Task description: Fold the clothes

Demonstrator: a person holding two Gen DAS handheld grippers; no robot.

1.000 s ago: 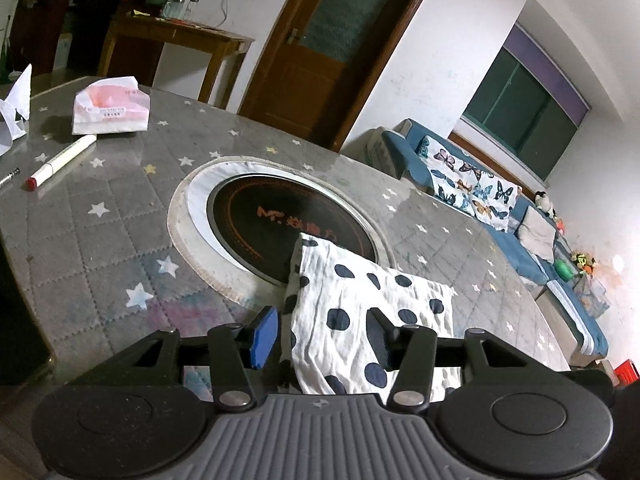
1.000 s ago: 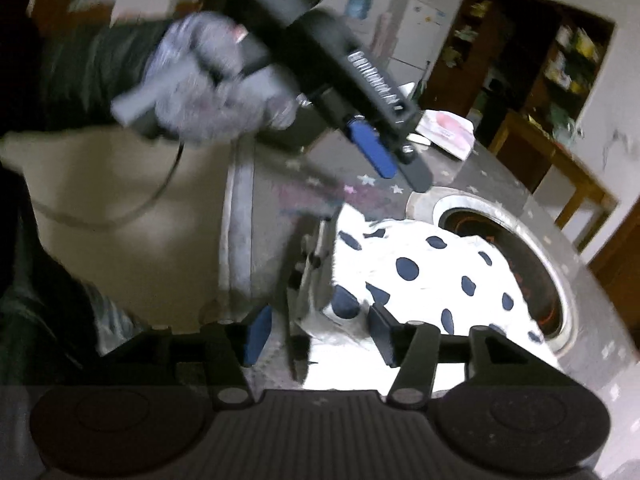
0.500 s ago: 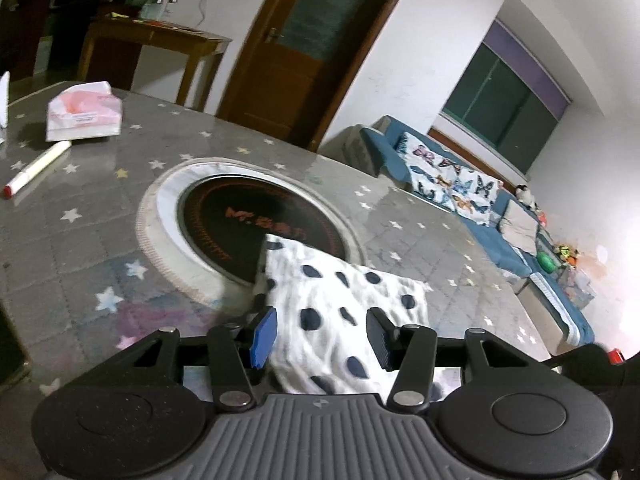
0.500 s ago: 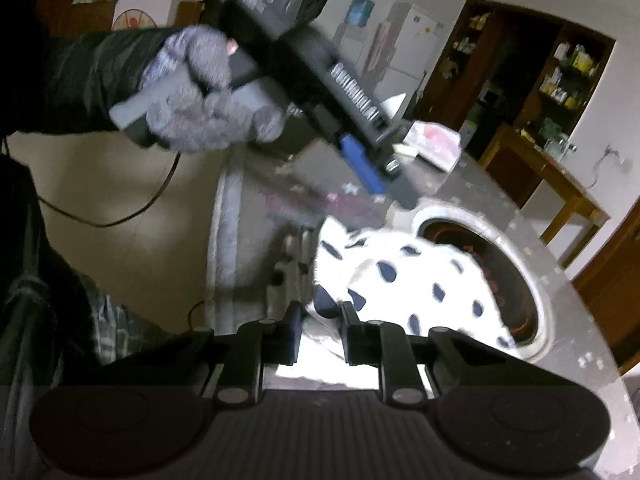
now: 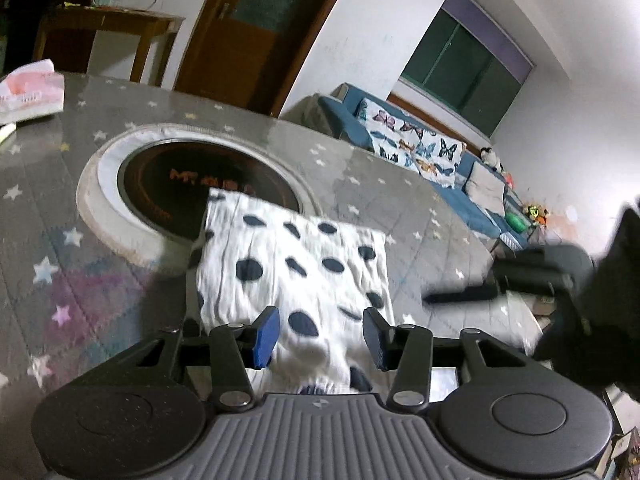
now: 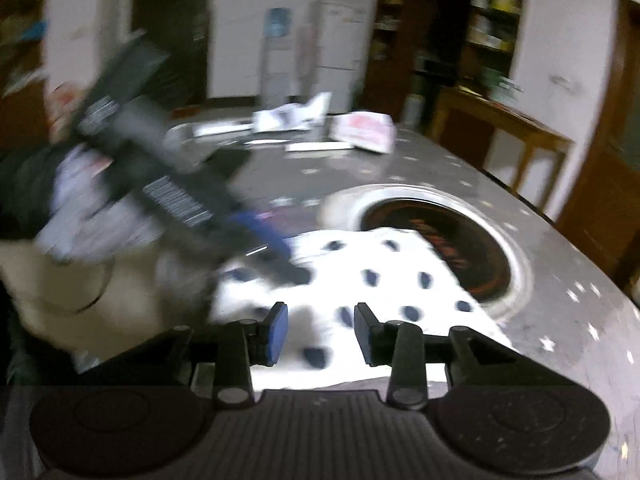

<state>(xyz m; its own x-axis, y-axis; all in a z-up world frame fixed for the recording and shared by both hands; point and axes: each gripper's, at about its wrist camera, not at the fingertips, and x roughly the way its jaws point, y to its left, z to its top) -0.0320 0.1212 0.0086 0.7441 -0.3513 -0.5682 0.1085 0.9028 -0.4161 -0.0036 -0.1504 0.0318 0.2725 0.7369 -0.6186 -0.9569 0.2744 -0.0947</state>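
A folded white cloth with dark polka dots (image 5: 296, 264) lies on the grey star-patterned table (image 5: 48, 208), its far edge over the round hob. My left gripper (image 5: 320, 336) hovers open just above the cloth's near edge, with nothing between its fingers. My right gripper (image 6: 320, 334) is also open over the near part of the cloth (image 6: 380, 280). In the right wrist view the left gripper (image 6: 286, 258) is blurred, held by a gloved hand (image 6: 80, 208), its tips above the cloth's left side. One finger (image 5: 460, 295) of the right gripper shows at the right of the left wrist view.
A round black hob (image 5: 192, 176) with a pale ring is set into the table. A pink-and-white tissue pack (image 6: 364, 132) and papers (image 6: 288, 116) lie at the far side. Beyond the table are a blue sofa (image 5: 440, 160), a wooden side table (image 6: 500, 120) and a door.
My right gripper closed to a narrow gap half a second ago and has opened again. Both views shifted and blurred. The cloth stays folded on the table.
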